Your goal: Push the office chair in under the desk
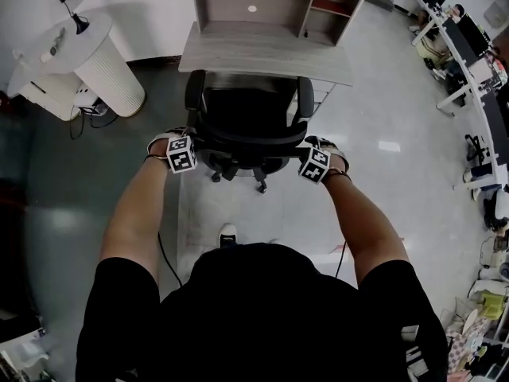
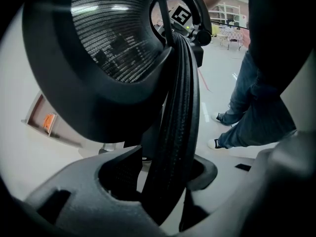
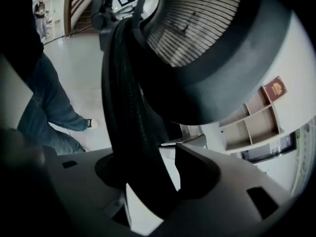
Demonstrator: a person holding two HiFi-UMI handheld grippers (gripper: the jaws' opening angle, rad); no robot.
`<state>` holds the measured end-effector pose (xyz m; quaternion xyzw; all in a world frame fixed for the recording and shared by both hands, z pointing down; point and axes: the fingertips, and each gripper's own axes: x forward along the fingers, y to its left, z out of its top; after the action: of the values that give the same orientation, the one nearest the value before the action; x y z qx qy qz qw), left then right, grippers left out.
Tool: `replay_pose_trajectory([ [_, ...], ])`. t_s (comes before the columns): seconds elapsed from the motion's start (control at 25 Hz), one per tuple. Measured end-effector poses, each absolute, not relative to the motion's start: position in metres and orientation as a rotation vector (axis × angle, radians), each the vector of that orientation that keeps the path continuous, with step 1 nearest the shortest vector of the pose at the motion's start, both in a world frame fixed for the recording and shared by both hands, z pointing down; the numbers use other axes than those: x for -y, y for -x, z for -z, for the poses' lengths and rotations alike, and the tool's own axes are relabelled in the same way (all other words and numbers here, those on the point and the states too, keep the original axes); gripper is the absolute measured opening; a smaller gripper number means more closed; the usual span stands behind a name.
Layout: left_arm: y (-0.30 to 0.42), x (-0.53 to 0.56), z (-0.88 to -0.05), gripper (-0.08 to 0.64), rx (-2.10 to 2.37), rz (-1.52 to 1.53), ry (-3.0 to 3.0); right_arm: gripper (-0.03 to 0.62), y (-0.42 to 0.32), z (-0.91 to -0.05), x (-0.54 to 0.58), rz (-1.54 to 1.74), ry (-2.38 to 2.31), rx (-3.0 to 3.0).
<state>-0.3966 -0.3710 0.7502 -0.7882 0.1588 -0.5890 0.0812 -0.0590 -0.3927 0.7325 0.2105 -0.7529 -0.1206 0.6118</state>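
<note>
At the far edge of the pale floor (image 1: 413,173), a grey desk (image 1: 262,54) with shelves is seen. Just before it the black office chair (image 1: 246,110) is placed, its front at the desktop's edge and its backrest (image 1: 250,140) turned toward the person. The backrest's left rim is enclosed loosely by the left gripper (image 1: 191,148), with a slit of light at one jaw. The right rim is flanked by the right gripper (image 1: 308,157), whose jaws are spread, with gaps on both sides.
</note>
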Motion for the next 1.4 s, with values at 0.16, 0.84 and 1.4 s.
replay_pose_trajectory([
  [0.16, 0.402, 0.371, -0.741, 0.216, -0.525, 1.729, 2.373, 0.232, 0.059, -0.727, 0.389, 0.243, -0.5, 1.748],
  [0.84, 0.414, 0.347, -0.666, 0.208, -0.938, 1.274, 2.688, 0.227, 0.043, -0.669, 0.362, 0.094, -0.795, 1.902],
  [1.4, 0.411, 0.353, -0.594, 0.064, -1.387, 0.586, 2.817, 0.042, 0.045, -0.572, 0.354, 0.029, -1.239, 2.157],
])
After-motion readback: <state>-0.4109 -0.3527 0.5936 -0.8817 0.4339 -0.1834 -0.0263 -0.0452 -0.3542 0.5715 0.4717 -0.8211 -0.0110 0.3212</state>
